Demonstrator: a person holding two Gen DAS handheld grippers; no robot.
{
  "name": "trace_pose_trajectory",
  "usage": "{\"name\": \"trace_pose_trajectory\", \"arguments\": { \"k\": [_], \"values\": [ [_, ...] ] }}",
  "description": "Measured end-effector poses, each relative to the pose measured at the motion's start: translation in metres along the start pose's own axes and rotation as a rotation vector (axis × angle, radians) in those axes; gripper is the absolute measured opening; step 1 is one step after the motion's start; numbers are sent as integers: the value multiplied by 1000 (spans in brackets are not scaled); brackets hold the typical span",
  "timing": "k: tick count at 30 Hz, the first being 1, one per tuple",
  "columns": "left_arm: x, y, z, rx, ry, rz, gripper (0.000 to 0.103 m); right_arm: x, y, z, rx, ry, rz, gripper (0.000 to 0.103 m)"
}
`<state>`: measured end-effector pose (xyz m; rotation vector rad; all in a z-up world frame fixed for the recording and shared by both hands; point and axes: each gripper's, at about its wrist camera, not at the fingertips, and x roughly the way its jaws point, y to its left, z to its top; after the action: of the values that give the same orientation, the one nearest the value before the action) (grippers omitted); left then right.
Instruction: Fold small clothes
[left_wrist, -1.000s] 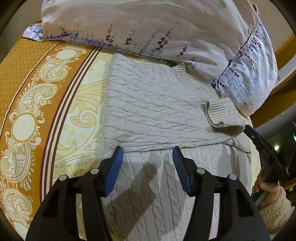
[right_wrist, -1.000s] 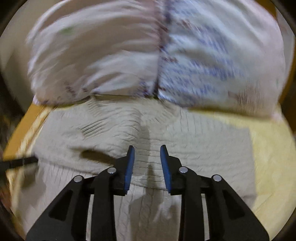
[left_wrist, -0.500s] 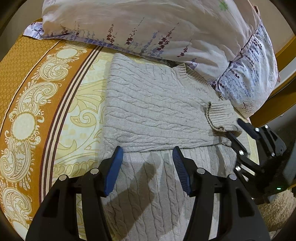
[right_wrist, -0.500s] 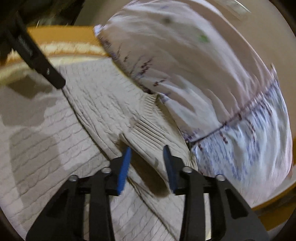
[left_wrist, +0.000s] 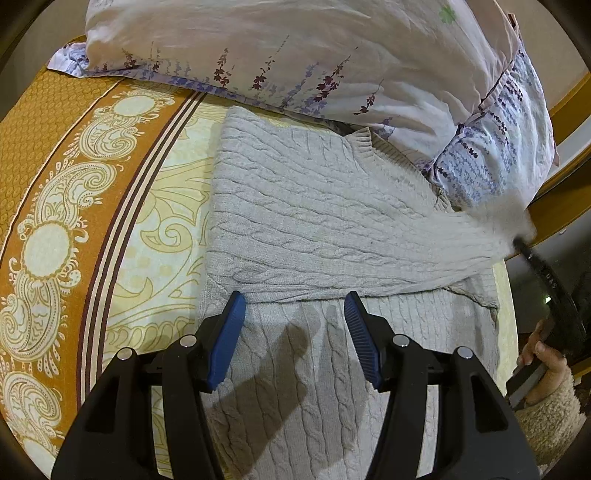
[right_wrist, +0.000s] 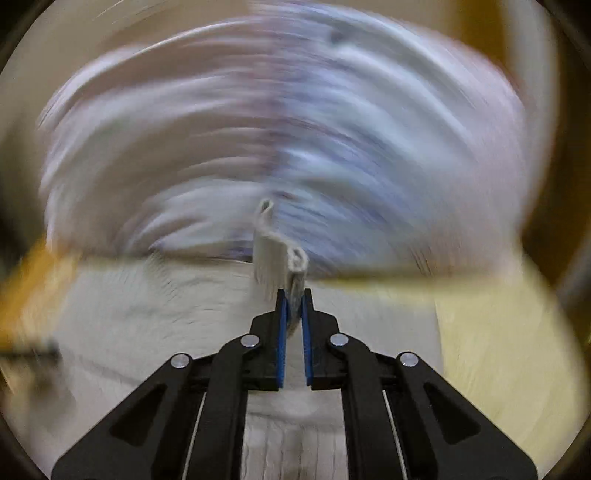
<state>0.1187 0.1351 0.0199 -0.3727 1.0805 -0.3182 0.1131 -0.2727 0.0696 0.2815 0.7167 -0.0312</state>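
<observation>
A pale grey cable-knit sweater (left_wrist: 314, 221) lies flat on the bed, one sleeve folded across its body. My left gripper (left_wrist: 294, 317) hovers open over the sweater's lower half, nothing between its blue pads. The sleeve's ribbed cuff (right_wrist: 284, 258) is pinched in my right gripper (right_wrist: 293, 306), which is shut on it. In the left wrist view the sleeve (left_wrist: 480, 236) stretches out to the right edge of the sweater, pulled by that gripper (left_wrist: 524, 245). The right wrist view is heavily blurred by motion.
A floral pillow (left_wrist: 332, 62) sits right behind the sweater's collar. The bedspread (left_wrist: 92, 206) with orange paisley border spreads to the left. A wooden bed frame (left_wrist: 565, 206) runs along the right. A person's hand (left_wrist: 543, 354) in a fleecy sleeve holds the right gripper.
My right gripper closed on the sleeve cuff and pulled the sleeve out to the right, unfolding it off the sweater's body. The left gripper stayed still and open.
</observation>
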Motion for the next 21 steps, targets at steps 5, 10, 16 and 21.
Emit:
{"name": "trace_pose_trajectory", "arguments": {
  "k": [5,10,16,21],
  "values": [
    [0,-1,1,6,5,0,58,29,-63,-29,312,158,56,7],
    [0,-2,0,11,6,3,58,33,-69,-30,383,172,109,19],
    [1,-1,0,10,5,1,58,38,-87,-37,548,215,187,39],
    [1,-1,0,13,3,2,59,45,-79,-35,515,247,196,7]
  ]
}}
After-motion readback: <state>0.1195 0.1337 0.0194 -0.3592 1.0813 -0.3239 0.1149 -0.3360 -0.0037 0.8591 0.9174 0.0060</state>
